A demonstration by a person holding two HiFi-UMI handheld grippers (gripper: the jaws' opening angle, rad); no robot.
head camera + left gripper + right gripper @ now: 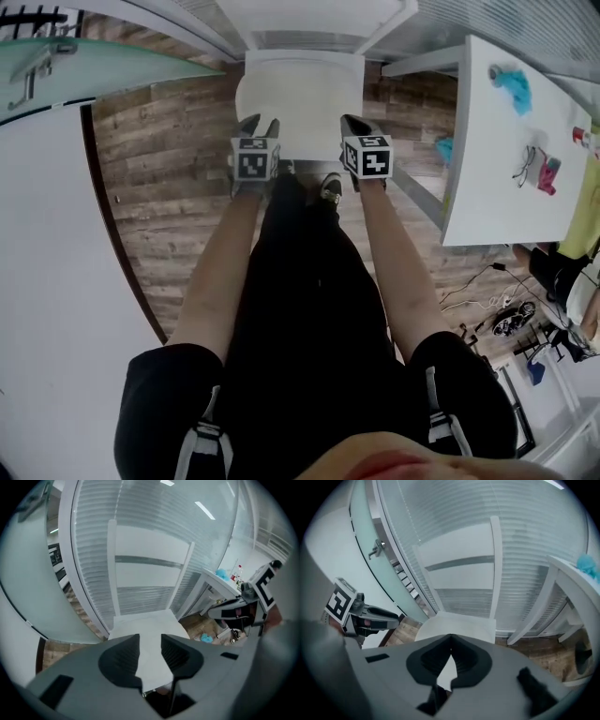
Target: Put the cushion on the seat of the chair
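cushion lies on the seat, both tools are free

the white cushion (298,98) lies flat on the seat of the white chair (305,39). it looks soft and light and probably bends easily, so its side edges seem the best places to pinch. the left tool (150,641) is partly spread, with nothing between. the right tool (450,637) is pressed together, also empty.

Smooth matt white chair (150,543) — grainy wood-plank floor (169,178).

the cushion (298,108) and chair (150,569) are white, the floor (159,178) brown wood-grain, the markers (366,157) black-and-white squares, the table (487,169) white.
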